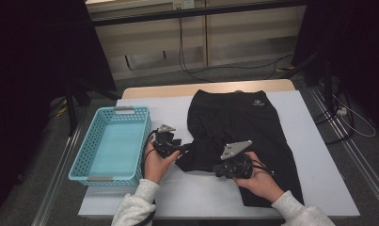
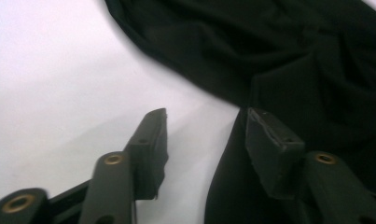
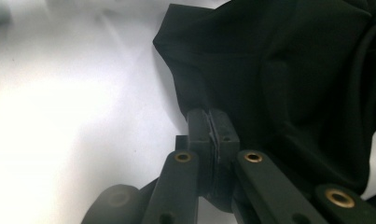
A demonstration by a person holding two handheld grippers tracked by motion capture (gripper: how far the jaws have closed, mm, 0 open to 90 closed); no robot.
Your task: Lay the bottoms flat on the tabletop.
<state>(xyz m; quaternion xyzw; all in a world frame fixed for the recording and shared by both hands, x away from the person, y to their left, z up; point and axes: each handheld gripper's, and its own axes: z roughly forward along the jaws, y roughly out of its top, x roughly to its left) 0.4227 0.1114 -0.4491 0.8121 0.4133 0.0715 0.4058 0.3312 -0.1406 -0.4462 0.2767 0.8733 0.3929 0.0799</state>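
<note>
A black garment point(image 1: 243, 117) with a small white logo lies spread on the white table point(image 1: 319, 165), its lower left part bunched up. My left gripper point(image 1: 184, 149) is at the bunched edge and stands open. In the left gripper view the left gripper point(image 2: 206, 135) has one jaw over bare table and the other over the black cloth point(image 2: 293, 56), with the cloth's edge between them. My right gripper point(image 1: 216, 169) is just right of it, low on the same bunch. In the right gripper view the right gripper point(image 3: 209, 119) is shut on a fold of the black cloth point(image 3: 279, 56).
An empty turquoise plastic basket point(image 1: 79, 165) stands on the table's left side, close to my left hand. Bare white table lies in front of and right of the garment. Cables run across the floor beyond the table's far edge and to the right.
</note>
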